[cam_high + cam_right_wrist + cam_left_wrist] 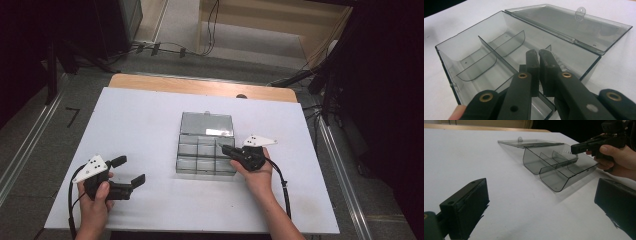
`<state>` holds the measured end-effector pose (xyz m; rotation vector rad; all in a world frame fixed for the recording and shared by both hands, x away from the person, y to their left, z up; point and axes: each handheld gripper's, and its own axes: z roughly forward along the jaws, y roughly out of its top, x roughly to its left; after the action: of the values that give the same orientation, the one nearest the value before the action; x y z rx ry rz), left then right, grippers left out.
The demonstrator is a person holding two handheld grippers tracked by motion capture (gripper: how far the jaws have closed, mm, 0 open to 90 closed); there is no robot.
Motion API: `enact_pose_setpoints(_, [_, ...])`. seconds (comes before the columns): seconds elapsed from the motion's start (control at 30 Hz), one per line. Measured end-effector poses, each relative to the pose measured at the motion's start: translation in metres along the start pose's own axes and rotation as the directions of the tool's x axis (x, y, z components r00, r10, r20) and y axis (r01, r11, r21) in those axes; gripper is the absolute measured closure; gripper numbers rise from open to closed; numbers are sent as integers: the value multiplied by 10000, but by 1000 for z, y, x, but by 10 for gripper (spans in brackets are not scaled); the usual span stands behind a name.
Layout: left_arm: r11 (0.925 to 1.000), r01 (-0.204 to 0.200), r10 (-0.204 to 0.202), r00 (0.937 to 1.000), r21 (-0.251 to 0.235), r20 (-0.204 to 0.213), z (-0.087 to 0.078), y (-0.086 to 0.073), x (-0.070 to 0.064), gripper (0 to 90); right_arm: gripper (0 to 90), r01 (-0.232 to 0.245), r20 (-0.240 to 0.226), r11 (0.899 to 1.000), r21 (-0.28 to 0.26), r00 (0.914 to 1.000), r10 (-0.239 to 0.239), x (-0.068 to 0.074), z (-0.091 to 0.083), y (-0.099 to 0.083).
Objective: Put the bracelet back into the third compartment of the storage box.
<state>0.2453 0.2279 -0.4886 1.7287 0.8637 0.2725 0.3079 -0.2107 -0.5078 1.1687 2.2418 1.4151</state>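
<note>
Two hand-held grippers working: right hand-held gripper (pixel 227 149), jaws together, reaching over the open compartment box's (pixel 197 159) near-right cell directly beneath; left hand-held gripper (pixel 131 171), jaws apart, resting well aside on the surface (pixel 135 125).

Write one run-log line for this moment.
box: lid open, compartments look empty | right gripper: shut, over box | left gripper: open, apart on table

Clear smoky-grey plastic compartment box (pixel 206 150): one was counted.
Black two-jaw grippers (pixel 126 170) (pixel 226 149): two were counted.
</note>
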Motion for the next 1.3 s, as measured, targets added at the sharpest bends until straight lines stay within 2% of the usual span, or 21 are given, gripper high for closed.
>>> enact_pose_setpoints(0.2, [10000,-85,85,10000,29,27,1,0,-1,0,658,-271,-249,9996,-127,9993,268,-2,-3,1])
enact_pose_setpoints(0.43, [9999,-129,129,9999,-9,30,2,1,-1,0,441,-775,-549,9950,-636,9957,741,-9,-18,7])
enact_pose_setpoints(0.6, [9998,-216,216,9998,-7,37,3,3,-2,0,256,-904,-439,9916,-920,9953,866,-10,-29,12])
enact_pose_setpoints(0.73, [9993,-382,382,9992,-25,85,3,4,-4,0,146,-798,-362,9924,-934,9964,768,-9,-34,14])
enact_pose_setpoints(1.07, [9969,-786,788,9966,-87,240,9,14,-11,0,9,-974,-662,9885,-1156,9937,902,-15,-48,15])
enact_pose_setpoints(1.3, [9958,-903,908,9953,-152,338,18,25,-13,0,0,-1040,-658,9831,-1506,9933,950,-18,-56,15])
